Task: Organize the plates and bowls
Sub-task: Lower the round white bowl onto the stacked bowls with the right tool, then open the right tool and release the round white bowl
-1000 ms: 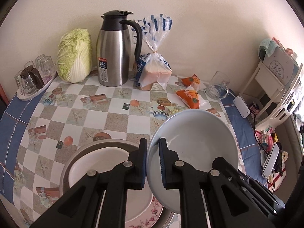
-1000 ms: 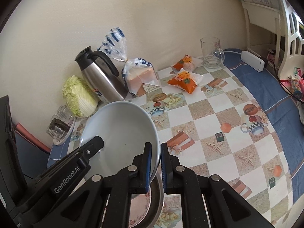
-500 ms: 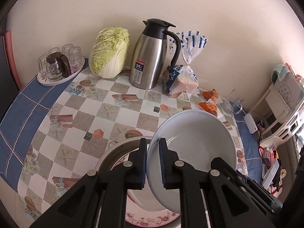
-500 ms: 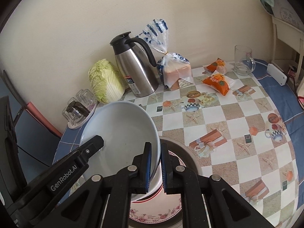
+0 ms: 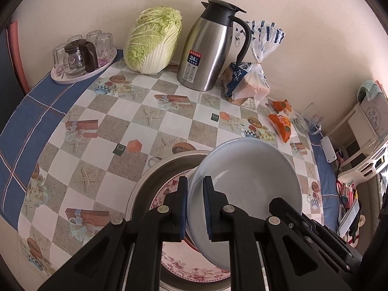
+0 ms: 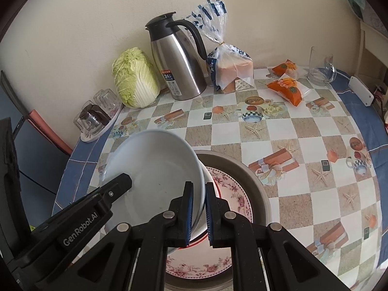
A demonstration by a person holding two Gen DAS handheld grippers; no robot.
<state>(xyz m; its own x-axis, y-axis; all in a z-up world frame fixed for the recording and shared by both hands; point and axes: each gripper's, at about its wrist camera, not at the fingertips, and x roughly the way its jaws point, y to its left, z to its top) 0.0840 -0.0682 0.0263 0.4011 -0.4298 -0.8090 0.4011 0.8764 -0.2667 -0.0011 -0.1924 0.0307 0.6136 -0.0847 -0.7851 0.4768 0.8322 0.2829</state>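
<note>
Both grippers hold one pale grey-white bowl [image 5: 249, 177] by opposite rims, lifted above a flowered plate [image 5: 194, 264] that lies in a round metal basin [image 5: 155, 169]. My left gripper [image 5: 195, 208] is shut on the bowl's left rim. My right gripper [image 6: 198, 212] is shut on the right rim of the bowl [image 6: 157, 169]. The flowered plate [image 6: 232, 189] and the basin [image 6: 254, 181] show below it. The plate's middle is hidden by the bowl.
At the back stand a cabbage [image 5: 152, 41], a steel thermos jug [image 5: 211, 46], a bagged bread loaf [image 5: 247, 82], orange snack packs [image 5: 281, 123] and a glass mug [image 6: 320, 68]. A tray of glasses [image 5: 82, 55] sits at the back left. A white shelf [image 5: 363, 126] stands at the right.
Both grippers have risen and pulled back with the bowl. More of the table shows, and the flowered plate in the basin is now uncovered below the bowl.
</note>
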